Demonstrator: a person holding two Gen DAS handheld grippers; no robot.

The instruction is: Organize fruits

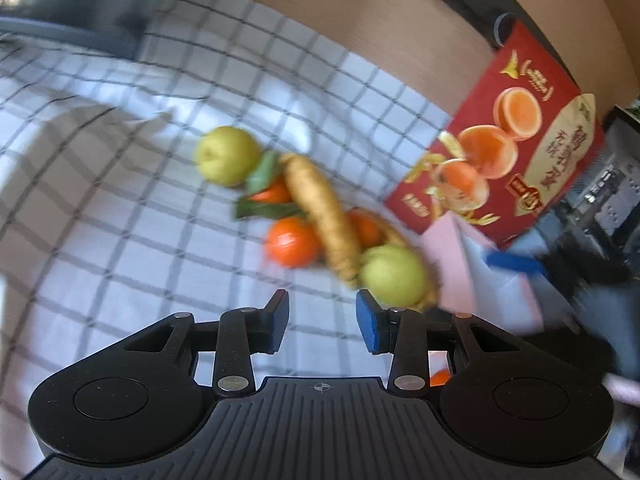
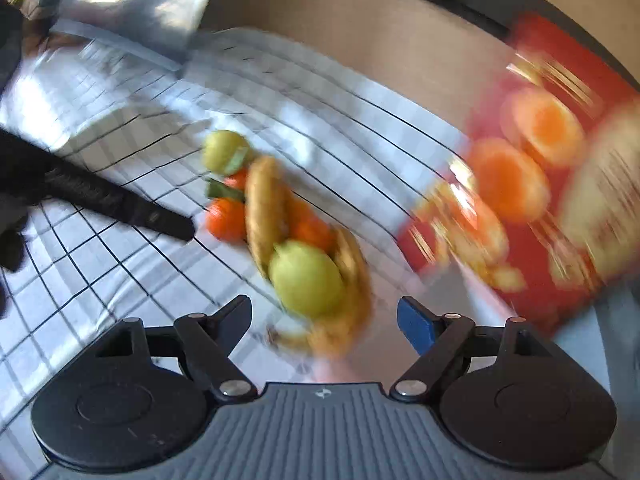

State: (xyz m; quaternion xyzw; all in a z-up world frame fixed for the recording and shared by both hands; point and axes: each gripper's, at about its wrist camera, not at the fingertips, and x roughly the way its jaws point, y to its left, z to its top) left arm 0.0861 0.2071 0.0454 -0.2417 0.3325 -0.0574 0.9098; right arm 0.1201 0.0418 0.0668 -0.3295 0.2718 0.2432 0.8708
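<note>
Fruit pile sits mid-cloth on a white tablecloth [image 1: 120, 216] with a dark grid. Contents: a long tan root-like piece [image 1: 320, 208] lying across the heap, a second like it mostly hidden at the pile's right side, oranges [image 1: 292, 242] either side of the first, some with green leaves [image 1: 262, 172]. One yellow-green pear [image 1: 226, 156] at the far end, touching the leaves; a second pear [image 1: 392, 276] at the near end, against the long piece.

Left gripper [image 1: 322, 322]: jaws part-way apart, nothing between them, over bare cloth just short of the near pear. Its blue pad lies just beside that pear.

Right gripper [image 2: 324, 320]: jaws wide, empty; the near pear [image 2: 306, 282] lies ahead between the two fingers, pads not on it. View heavily blurred.

Around: red carton [image 1: 508, 148] printed with oranges stands right of the pile, well apart from the far pear. A pale pink item [image 1: 452, 264] lies between carton and near pear; what it is cannot be told. The left gripper [image 2: 120, 206] reaches in from the left of the right wrist view, tip near an orange [image 2: 226, 218].
</note>
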